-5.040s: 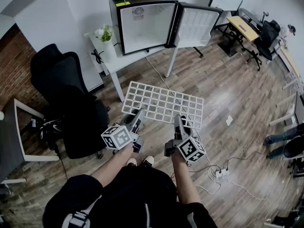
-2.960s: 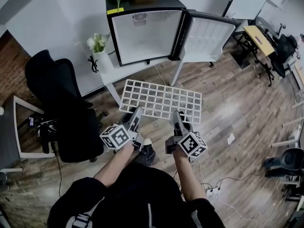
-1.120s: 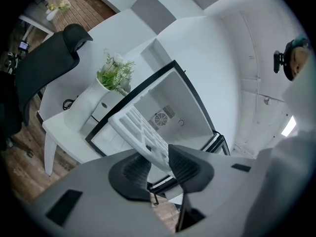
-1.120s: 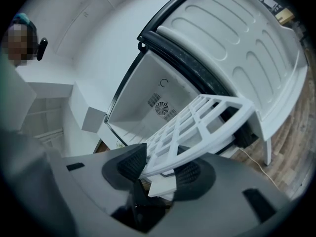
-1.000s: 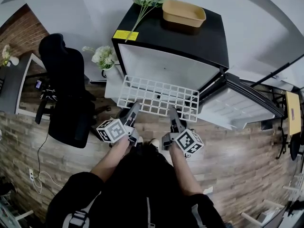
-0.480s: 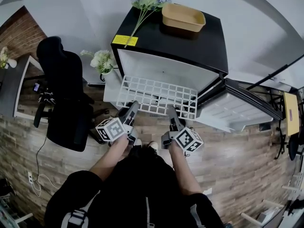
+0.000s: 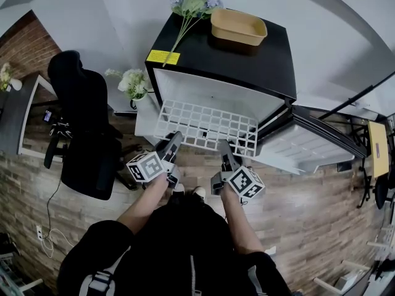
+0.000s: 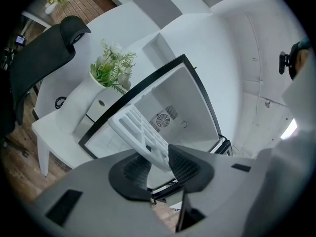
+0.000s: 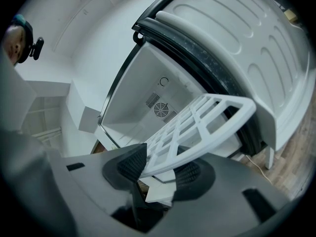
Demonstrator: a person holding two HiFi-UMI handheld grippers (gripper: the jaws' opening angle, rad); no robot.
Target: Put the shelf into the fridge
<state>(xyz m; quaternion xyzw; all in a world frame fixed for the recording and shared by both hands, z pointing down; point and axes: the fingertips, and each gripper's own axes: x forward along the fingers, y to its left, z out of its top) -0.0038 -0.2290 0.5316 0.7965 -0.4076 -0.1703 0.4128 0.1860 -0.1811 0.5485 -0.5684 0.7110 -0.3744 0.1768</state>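
Shelf point(image 7: 205, 127), a white open grid, looks light and stiff but wide; left tongs point(image 7: 171, 142) and right tongs point(image 7: 223, 150) each pinch its near rail, well apart. It juts ahead of them, far edge at the open fridge point(image 7: 247, 63) mouth. Smooth plastic may slip.

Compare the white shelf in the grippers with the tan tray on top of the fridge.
The shelf is a flat white open grid; the tray is tan, solid, with walls. The shelf is held by the left gripper and right gripper before the open fridge; the tray rests on the fridge's top. Both are rectangular.
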